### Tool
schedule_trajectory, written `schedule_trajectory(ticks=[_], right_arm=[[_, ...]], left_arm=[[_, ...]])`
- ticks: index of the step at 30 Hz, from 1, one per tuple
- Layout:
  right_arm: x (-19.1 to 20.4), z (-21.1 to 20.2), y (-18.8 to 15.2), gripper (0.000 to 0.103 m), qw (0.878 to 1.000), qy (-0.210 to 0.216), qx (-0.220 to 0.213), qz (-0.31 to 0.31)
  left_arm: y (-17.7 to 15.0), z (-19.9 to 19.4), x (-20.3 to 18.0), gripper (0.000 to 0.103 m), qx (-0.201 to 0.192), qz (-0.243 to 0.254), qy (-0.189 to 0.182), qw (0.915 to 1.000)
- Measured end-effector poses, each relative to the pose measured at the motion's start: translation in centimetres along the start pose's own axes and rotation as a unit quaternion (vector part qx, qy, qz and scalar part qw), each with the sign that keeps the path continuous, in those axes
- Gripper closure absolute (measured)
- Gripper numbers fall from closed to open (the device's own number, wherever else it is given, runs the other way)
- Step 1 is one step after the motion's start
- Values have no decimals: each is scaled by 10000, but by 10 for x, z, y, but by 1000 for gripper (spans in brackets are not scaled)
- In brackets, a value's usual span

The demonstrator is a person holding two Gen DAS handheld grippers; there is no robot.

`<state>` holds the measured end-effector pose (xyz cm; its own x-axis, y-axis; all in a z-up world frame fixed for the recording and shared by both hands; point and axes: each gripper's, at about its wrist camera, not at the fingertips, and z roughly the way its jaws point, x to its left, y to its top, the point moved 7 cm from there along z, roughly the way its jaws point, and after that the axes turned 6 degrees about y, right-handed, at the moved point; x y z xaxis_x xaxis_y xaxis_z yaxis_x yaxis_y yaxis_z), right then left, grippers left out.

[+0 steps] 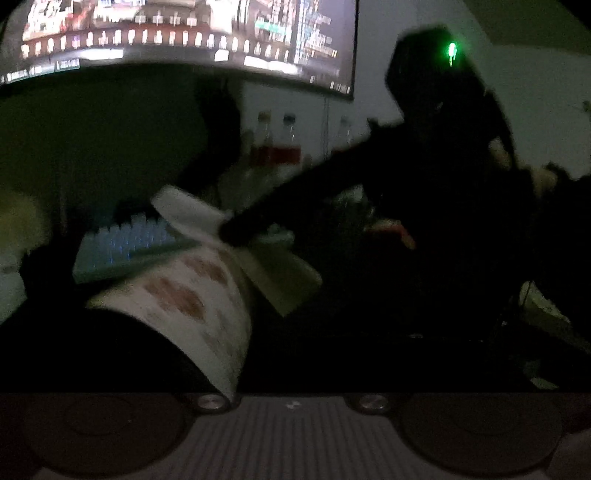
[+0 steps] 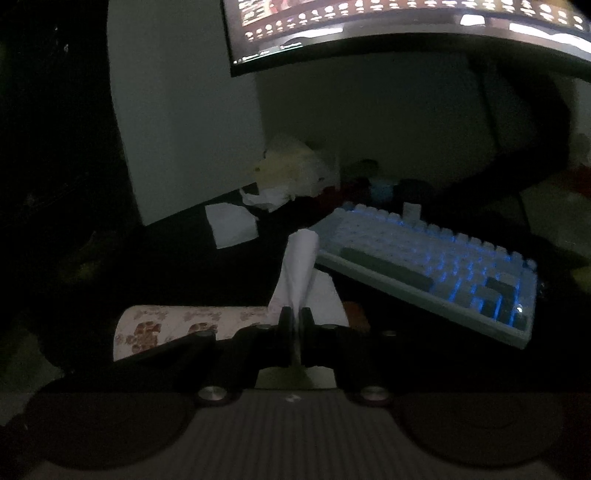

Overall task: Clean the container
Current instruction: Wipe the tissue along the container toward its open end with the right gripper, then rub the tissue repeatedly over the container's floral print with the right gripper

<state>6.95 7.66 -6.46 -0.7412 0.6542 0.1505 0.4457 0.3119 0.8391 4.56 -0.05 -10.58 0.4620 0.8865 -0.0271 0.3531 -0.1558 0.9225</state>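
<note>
The scene is dark. In the left wrist view a white container with brown paw prints [image 1: 192, 295] lies tilted close to the camera; my left fingers are lost in the dark, so I cannot tell their state or whether they hold it. The right gripper [image 1: 236, 230] reaches in there, pinching a white tissue [image 1: 188, 214] at the container's top. In the right wrist view my right gripper [image 2: 294, 325] is shut on the white tissue [image 2: 301, 266], just above the container [image 2: 166, 326], which lies low left.
A backlit blue keyboard [image 2: 436, 266] sits right of the container on the dark desk. A monitor [image 2: 406, 26] hangs above. Crumpled tissues and a plastic bag [image 2: 288, 173] lie at the back, with a folded white paper [image 2: 231, 225]. Bottles [image 1: 277, 144] stand by the wall.
</note>
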Motion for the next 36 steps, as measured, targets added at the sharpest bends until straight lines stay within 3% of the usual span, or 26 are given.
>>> schedule_trajectory(ticks=[4,10,13,18,20,23,29,36], right_arm=[[11,9,5,98,9999,87,-18,-59],[52,11,4,97,9968,721,-34,-357],[39,12,5,97,9982,506,-7,-324],[-6,15,8,97,9995,-315,24,-11],[-4,15,9,97,9995,-312,30,4],[26,15,9,97,9996,252,0,-149],[55,13,7,97,9968,708,16,-372],[-6,12,6,97,9994,-352,39,-66]], left_arm=[[-14,3,17,12,206,-280,261,9991],[-20,-6,29,9,226,-449,239,9984],[-25,-12,31,7,233,-421,250,9985],[-33,-23,39,3,231,-515,175,9983],[-36,-27,42,3,233,-521,158,9982],[-27,-12,39,3,232,-523,145,9983],[-31,-15,42,3,221,-531,114,9983],[-41,-28,48,2,213,-542,98,9983]])
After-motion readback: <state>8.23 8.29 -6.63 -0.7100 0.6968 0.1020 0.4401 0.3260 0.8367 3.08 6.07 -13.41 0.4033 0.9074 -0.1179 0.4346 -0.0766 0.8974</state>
